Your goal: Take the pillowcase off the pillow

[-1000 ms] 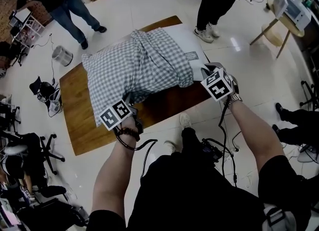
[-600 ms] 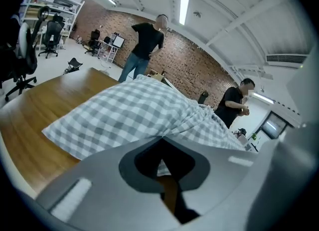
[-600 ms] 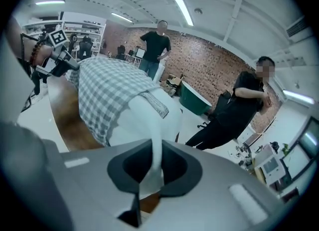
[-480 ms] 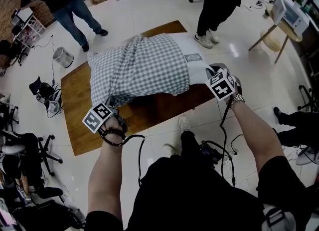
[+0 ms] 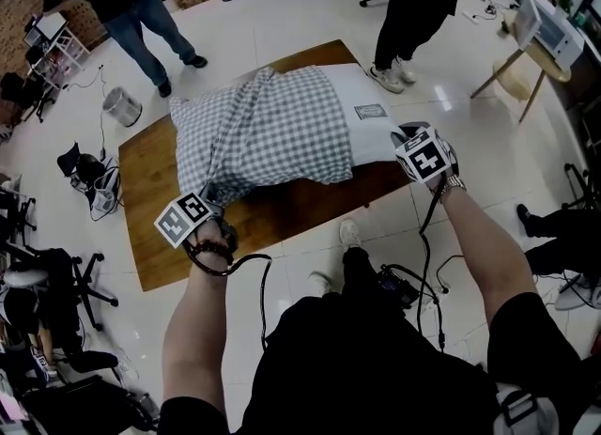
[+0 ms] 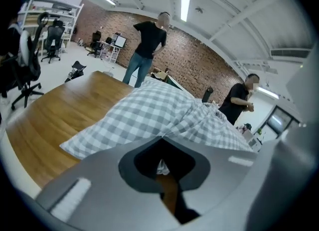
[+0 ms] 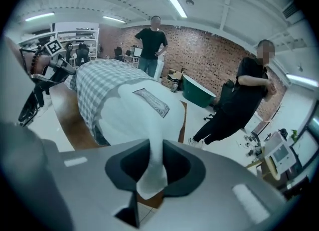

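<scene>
The grey-and-white checked fabric pillowcase [image 5: 263, 132] lies across the middle of the brown wooden tabletop [image 5: 282, 203]. It covers the left and middle parts of the plump white pillow [image 5: 374, 128]. The pillow's right end sticks out bare, with a small rectangular printed label [image 5: 370, 111] on its top.

The near left corner of the pillowcase is drawn out into a taut point. The left hand-held gripper [image 5: 216, 203] has that corner, its jaws closed tight on a small fold of the checked cloth. In the left gripper view the cloth shows pinched in the slot between the jaws of that hand-held gripper [image 6: 160, 167].

At the near right corner of the pillow, the right hand-held gripper [image 5: 396, 138] pinches a drawn-out white tip of the bare pillow. Its jaws have just been opening a little, yet the white fabric is between them and pressed from both sides. The right gripper view [image 7: 152, 175] shows this.

Around the tabletop is a glossy white floor [image 5: 282, 10]. One standing person in jeans [image 5: 141, 20] is at the far left, and another in black trousers [image 5: 404, 10] is at the far right. A round metal bin [image 5: 122, 105] stands on the floor left of the tabletop.
</scene>
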Motion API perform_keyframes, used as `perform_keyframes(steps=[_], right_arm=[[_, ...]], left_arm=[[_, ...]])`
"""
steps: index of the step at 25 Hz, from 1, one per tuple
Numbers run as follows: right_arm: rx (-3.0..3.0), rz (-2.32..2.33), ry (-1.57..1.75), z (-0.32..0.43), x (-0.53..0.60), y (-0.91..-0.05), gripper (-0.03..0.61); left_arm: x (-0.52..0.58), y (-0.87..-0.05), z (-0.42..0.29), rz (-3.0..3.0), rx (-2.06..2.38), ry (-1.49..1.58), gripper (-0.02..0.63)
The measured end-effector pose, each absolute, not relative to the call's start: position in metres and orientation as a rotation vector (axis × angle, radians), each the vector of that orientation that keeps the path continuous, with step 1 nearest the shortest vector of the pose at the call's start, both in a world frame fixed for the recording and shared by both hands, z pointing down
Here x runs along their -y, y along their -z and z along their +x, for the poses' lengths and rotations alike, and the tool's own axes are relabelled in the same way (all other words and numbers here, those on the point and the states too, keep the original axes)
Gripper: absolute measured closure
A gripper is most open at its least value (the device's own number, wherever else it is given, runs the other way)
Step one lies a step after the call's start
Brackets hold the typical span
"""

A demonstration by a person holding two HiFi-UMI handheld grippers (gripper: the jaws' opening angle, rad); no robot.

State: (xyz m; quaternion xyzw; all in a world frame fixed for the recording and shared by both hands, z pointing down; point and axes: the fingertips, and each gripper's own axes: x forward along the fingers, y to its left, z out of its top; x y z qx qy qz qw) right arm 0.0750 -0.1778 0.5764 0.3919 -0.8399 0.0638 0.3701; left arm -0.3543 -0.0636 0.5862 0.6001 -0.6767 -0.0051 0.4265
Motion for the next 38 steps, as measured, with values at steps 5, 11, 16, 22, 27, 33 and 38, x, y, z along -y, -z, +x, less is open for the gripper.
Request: perform_keyframes(steps=[5,11,16,22,27,33,38], right_arm=[[2.183,0.920,-0.196,0.075,0.167,-0.574,0.377],[2.235,0.869,-0.209,0.078,0.156,-0.543,0.348],[2.247,0.870,-0.171,0.070,0.141,-0.522,0.348],[2.263,0.845,-0.114,0.045,0.140,-0.498,0.348],[2.261,0.816,-0.094,0.033,0.174,-0.488,0.348],[2.253,0.718,-0.115,0.017,0.248,-0.479,0.348],[2.294,0.602,-0.201,-0.007,0.301,-0.496,0.347]], left_arm=[[0.060,-0.558,-0.309,1.641,1.585,-0.084,0.606],[0.068,-0.496,-0.265,1.837,1.503,-0.033,0.607],[0.065,-0.469,-0.247,1.935,1.491,-0.086,0.604],[0.076,-0.447,-0.234,2.036,1.452,-0.189,0.575],[0.116,-0.431,-0.220,2.089,1.431,-0.281,0.567],[0.204,-0.410,-0.202,2.135,1.351,-0.419,0.528],[0.270,-0.424,-0.194,2.147,1.287,-0.582,0.459]])
